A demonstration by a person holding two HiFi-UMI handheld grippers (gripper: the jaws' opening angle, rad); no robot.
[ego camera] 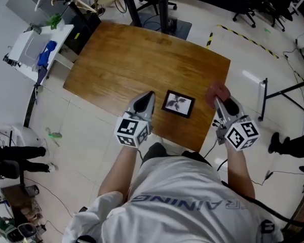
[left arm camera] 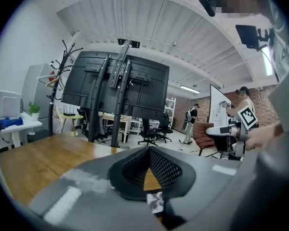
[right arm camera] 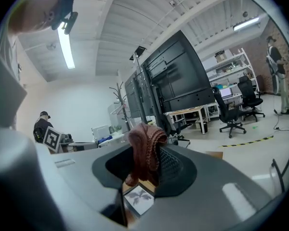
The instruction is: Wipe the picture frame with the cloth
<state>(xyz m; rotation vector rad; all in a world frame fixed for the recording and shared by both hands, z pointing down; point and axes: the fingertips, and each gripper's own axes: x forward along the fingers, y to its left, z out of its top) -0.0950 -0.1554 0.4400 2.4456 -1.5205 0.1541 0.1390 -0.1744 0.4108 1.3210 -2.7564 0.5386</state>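
Note:
A small black picture frame (ego camera: 178, 104) with a white flower print lies flat near the front edge of the wooden table (ego camera: 131, 59). My left gripper (ego camera: 148, 96) hovers just left of the frame with its jaws closed to a point and nothing between them. My right gripper (ego camera: 217, 98) hangs at the frame's right, shut on a reddish-brown knitted cloth (ego camera: 218, 91). In the right gripper view the cloth (right arm camera: 145, 150) bunches up from the jaws, with the frame (right arm camera: 139, 197) below. The left gripper view shows a sliver of the frame (left arm camera: 155, 202) under its jaws.
A white side table (ego camera: 38, 52) with blue and green items stands at the far left. Cables, chair bases and a yellow-black floor strip (ego camera: 245, 37) lie beyond the table. A light stand (ego camera: 289, 90) is at the right. Large black screens (left arm camera: 115, 88) stand behind the table.

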